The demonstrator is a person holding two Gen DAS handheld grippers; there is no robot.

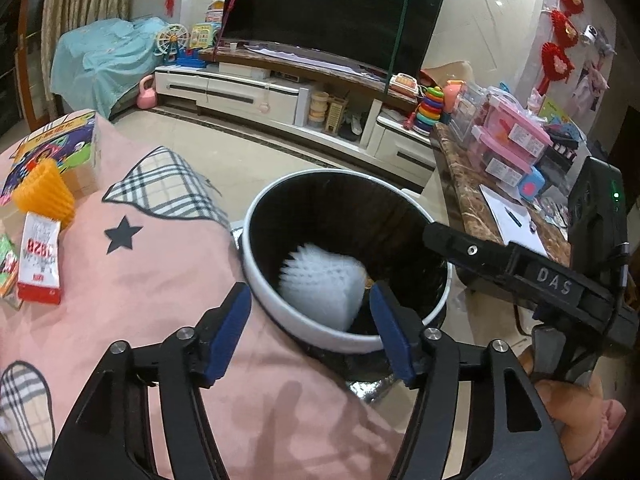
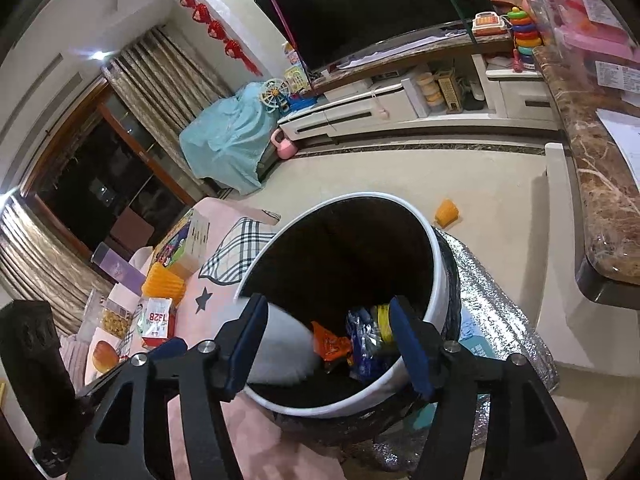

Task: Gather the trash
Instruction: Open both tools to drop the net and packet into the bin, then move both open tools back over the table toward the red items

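A white-rimmed trash bin (image 1: 256, 280) with a black inside stands beside the pink cloth. A white pleated paper cup (image 1: 320, 280) lies inside it, blurred. My left gripper (image 1: 310, 332) hovers over the bin's near rim, open, with nothing between its pads. My right gripper (image 2: 328, 340) is also open over the bin (image 2: 438, 256), holding nothing. Below it in the bin lie an orange wrapper (image 2: 332, 346), a blue wrapper (image 2: 364, 344) and the white cup (image 2: 280, 344). On the cloth remain an orange pleated cup (image 1: 46, 190) and a red-and-white carton (image 1: 40, 256).
A colourful box (image 1: 56, 148) sits on the pink cloth (image 1: 160, 280) at the left. A marble-topped table (image 1: 464, 184) with pink boxes stands right of the bin. An orange cup (image 2: 446, 212) lies on the floor beyond the bin. A TV cabinet (image 1: 248, 92) lines the far wall.
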